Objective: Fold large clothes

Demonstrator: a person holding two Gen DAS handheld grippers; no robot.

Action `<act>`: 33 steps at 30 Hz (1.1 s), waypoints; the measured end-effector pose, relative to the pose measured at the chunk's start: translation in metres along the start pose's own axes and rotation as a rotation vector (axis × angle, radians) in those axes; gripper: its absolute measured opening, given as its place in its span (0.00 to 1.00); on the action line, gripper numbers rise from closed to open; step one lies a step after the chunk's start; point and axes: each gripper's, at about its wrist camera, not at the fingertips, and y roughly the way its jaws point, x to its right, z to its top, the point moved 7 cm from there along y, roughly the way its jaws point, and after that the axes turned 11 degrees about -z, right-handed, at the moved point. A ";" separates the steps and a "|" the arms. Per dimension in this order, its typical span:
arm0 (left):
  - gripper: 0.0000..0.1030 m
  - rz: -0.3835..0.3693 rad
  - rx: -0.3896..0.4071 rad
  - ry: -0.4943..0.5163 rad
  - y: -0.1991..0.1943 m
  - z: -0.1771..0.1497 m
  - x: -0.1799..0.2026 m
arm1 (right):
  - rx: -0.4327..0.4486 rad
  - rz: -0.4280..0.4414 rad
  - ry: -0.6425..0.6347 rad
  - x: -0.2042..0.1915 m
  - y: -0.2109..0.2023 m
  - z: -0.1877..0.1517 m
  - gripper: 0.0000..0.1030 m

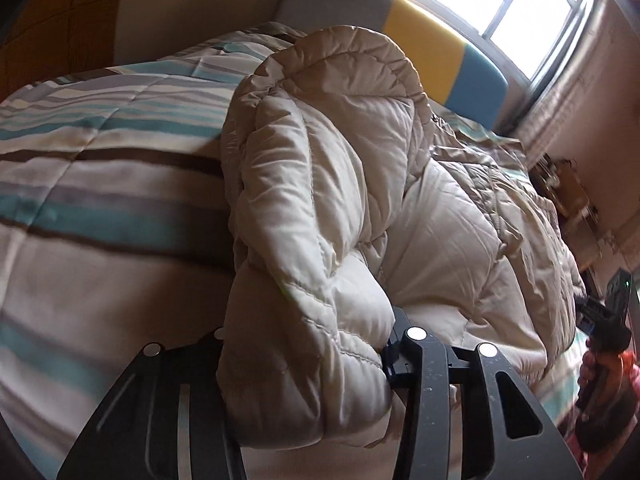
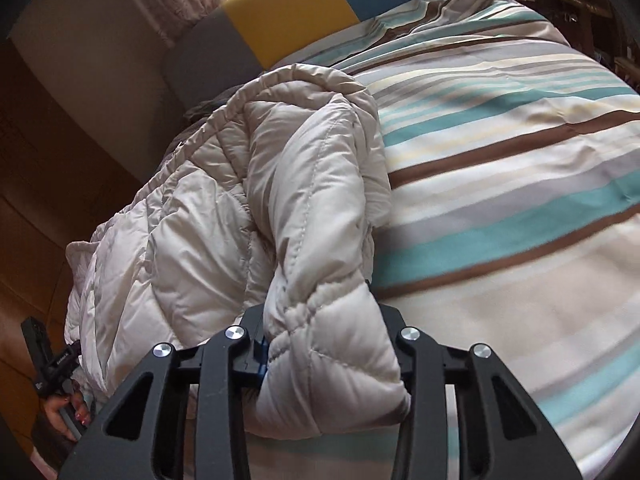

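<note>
A puffy beige jacket (image 1: pixel 340 184) lies on the bed, on top of a striped quilt (image 1: pixel 100 184) in teal, brown, grey and cream. Most of the jacket sits bunched in a heap, and a thick padded fold of it runs from the heap toward each hand.

The left gripper (image 1: pixel 308 364) is clenched on one of those folds; the quilted cloth fills the gap between its black fingers and bulges out above and below them. The right gripper (image 2: pixel 324 344) grasps the other fold in the same way, with the padding squeezed between its fingers and spilling over them toward the camera. Both grippers point down at a slant onto the bed.

From the left wrist view, the right hand (image 1: pixel 600 376) shows at the far edge, wrapped round its black handle. From the right wrist view, the left hand (image 2: pixel 66 412) shows at the lower left edge, holding its own handle, just beside the jacket's hem.

Behind the bed stands a headboard (image 2: pixel 280 20) in grey, yellow and blue panels. A bright window (image 1: pixel 520 12) with curtains is behind it.
</note>
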 end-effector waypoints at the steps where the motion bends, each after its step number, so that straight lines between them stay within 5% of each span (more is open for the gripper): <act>1: 0.41 -0.007 -0.003 0.004 -0.005 -0.006 0.002 | -0.006 0.002 0.000 0.003 -0.006 -0.006 0.34; 15: 0.43 -0.087 -0.033 0.040 -0.069 -0.115 0.041 | -0.041 0.026 -0.043 0.044 -0.082 -0.089 0.36; 17: 0.56 -0.075 -0.025 0.058 -0.073 -0.115 0.041 | -0.020 0.004 -0.053 0.046 -0.080 -0.083 0.49; 20: 0.70 -0.077 -0.007 0.039 -0.083 -0.107 0.036 | -0.002 0.031 -0.021 0.042 -0.079 -0.068 0.51; 22: 0.83 -0.048 0.037 0.025 -0.096 -0.096 0.032 | 0.024 0.029 0.010 0.039 -0.079 -0.050 0.62; 27: 0.88 -0.018 0.129 0.005 -0.116 -0.051 0.023 | 0.076 0.037 0.012 0.031 -0.076 0.016 0.75; 31: 0.88 -0.017 0.079 0.018 -0.085 -0.025 0.032 | 0.038 -0.044 -0.069 0.013 -0.052 0.034 0.76; 33: 0.88 0.001 0.026 -0.006 -0.062 -0.019 0.032 | 0.026 -0.095 -0.095 0.005 -0.044 0.030 0.64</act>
